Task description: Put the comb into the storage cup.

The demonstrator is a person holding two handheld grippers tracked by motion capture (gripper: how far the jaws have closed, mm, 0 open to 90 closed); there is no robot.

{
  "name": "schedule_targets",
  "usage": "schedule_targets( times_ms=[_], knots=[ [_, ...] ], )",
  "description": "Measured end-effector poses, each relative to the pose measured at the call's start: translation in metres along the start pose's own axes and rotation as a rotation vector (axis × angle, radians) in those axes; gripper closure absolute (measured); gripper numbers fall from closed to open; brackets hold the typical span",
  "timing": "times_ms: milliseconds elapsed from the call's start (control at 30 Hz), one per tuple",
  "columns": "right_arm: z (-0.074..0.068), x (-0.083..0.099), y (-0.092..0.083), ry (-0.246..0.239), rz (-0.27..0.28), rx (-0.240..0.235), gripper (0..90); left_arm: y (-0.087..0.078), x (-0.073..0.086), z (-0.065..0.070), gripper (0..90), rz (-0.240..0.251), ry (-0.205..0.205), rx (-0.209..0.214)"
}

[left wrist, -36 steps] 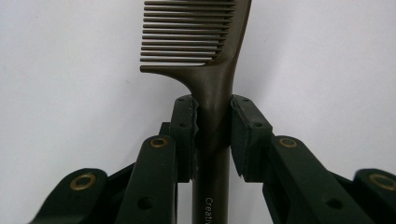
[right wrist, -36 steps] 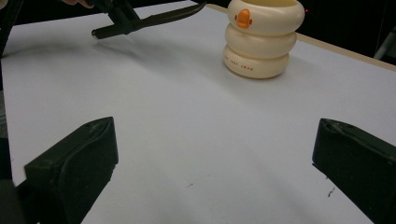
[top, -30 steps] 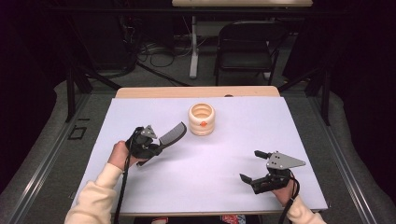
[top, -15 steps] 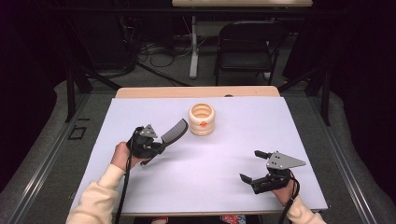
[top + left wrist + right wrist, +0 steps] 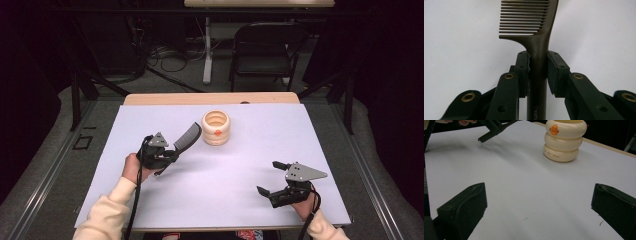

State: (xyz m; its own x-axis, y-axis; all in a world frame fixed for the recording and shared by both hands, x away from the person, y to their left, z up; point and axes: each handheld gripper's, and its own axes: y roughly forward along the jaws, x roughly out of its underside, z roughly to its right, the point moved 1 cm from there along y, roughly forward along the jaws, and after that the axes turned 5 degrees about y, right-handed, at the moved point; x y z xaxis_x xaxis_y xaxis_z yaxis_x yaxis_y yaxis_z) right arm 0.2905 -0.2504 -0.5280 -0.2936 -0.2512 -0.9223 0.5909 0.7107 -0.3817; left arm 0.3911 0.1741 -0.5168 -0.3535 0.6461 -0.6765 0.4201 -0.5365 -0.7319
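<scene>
Ribbed pads clamp a smooth, fine-toothed comb (image 5: 537, 37).

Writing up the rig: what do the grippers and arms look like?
Both grippers, left and right, are black with two jaws and a grey three-cornered plate on top. Black cables trail along the forearms. Brass-coloured pivot rings show on the left's links. Sleeves are cream.

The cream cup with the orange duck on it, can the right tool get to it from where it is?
Probably yes. The right tool stands open and holds nothing, and only bare white table lies between it and the cream cup. The comb in the left tool stays off to the side.
</scene>
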Motion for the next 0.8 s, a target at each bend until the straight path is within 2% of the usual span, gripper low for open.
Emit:
schedule_targets(
  times_ms=[233, 467, 800],
  knots=[
    [-0.0001, 0.0000, 0.0001, 0.001, 0.000, 0.000, 0.0, -0.0005, -0.0004, 0.0010, 72.4, 0.040, -0.016, -0.018],
    [-0.0001, 0.0000, 0.0002, 0.002, -0.001, 0.000, 0.0, 0.0013, -0.0010, 0.0023, 72.4, 0.056, -0.024, -0.020],
    [0.0000, 0.0000, 0.0004, 0.000, 0.000, 0.000, 0.0, 0.0009, -0.0026, 0.0024, 72.4, 0.101, -0.039, -0.045]
  ],
)
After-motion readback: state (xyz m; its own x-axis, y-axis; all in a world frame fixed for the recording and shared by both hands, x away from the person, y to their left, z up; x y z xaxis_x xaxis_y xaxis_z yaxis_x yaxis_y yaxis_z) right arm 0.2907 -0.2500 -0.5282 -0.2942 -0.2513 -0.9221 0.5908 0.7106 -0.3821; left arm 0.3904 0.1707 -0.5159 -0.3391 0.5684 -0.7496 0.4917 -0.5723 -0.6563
